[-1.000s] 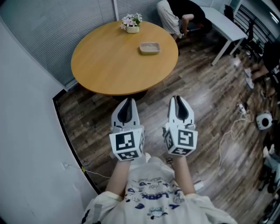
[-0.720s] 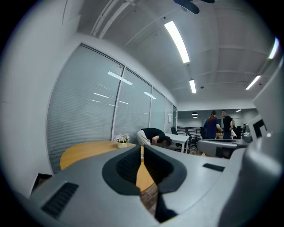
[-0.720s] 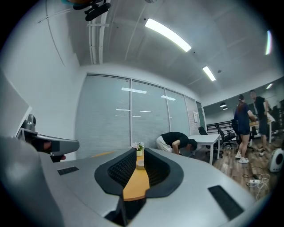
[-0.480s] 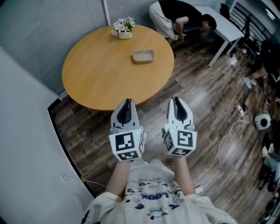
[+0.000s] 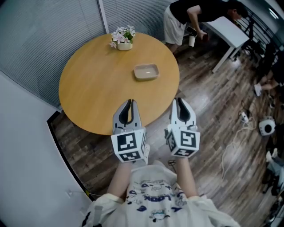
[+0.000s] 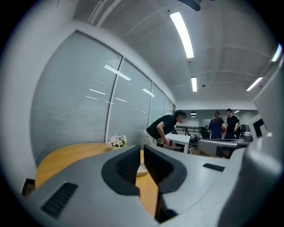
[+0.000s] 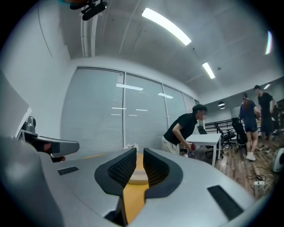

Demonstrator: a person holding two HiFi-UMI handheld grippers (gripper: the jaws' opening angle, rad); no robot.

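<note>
Head view: a shallow dish (image 5: 146, 71) is being shown lying flat, open side up, on the round wooden table (image 5: 88, 88). It lies right of the table's middle, well apart from the flower pot (image 5: 122, 38) at the far edge. Its long axis is running across the view, crosswise to the direction in which both grippers are being pointed.

The left gripper (image 5: 129, 106) is being held over the near edge of the table. The right gripper (image 5: 179, 104) is being held just beside that edge, above the wooden floor (image 5: 222, 115). Each claw is being kept at a narrow slot, with nothing gripped between the pads.

In the left gripper view, the dish (image 6: 141, 169) is being seen through the slot of the left gripper (image 6: 142, 150), well ahead of the tips. In the right gripper view, the dish (image 7: 138, 176) is likewise being seen beyond the slot of the right gripper (image 7: 140, 150).

Compared with a second ago, the table is being shown nearer: both grippers were then over the floor, short of its edge. The slot widths are being kept unchanged. The person (image 5: 186, 13) by the white desk (image 5: 230, 33), crouched low earlier, is now being seen risen and leaning over it.
</note>
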